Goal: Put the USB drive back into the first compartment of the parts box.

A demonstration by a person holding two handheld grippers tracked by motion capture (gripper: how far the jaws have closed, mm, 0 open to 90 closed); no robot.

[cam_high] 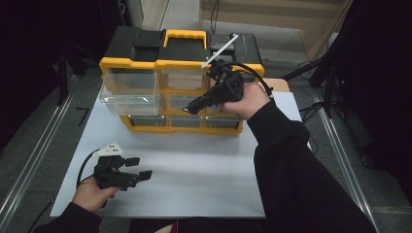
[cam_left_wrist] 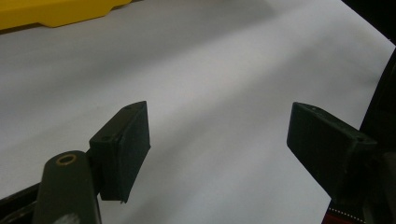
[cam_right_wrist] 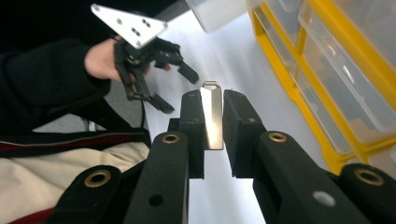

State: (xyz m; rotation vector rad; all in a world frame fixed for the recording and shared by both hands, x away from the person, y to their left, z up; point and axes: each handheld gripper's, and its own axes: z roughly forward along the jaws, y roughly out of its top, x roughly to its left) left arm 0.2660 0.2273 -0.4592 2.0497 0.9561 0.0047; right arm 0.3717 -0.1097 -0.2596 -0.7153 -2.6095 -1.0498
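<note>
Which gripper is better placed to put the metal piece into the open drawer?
Right. The right gripper already clamps the metal piece beside the organizer; the left gripper sits open, well short of the pulled-out drawer.

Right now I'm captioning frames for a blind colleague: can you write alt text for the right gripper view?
Two black gripper fingers clamp a thin silver metal tag upright. Beyond it, a hand holds the other gripper, open, over a white table, and a yellow drawer cabinet stands at right.
</note>
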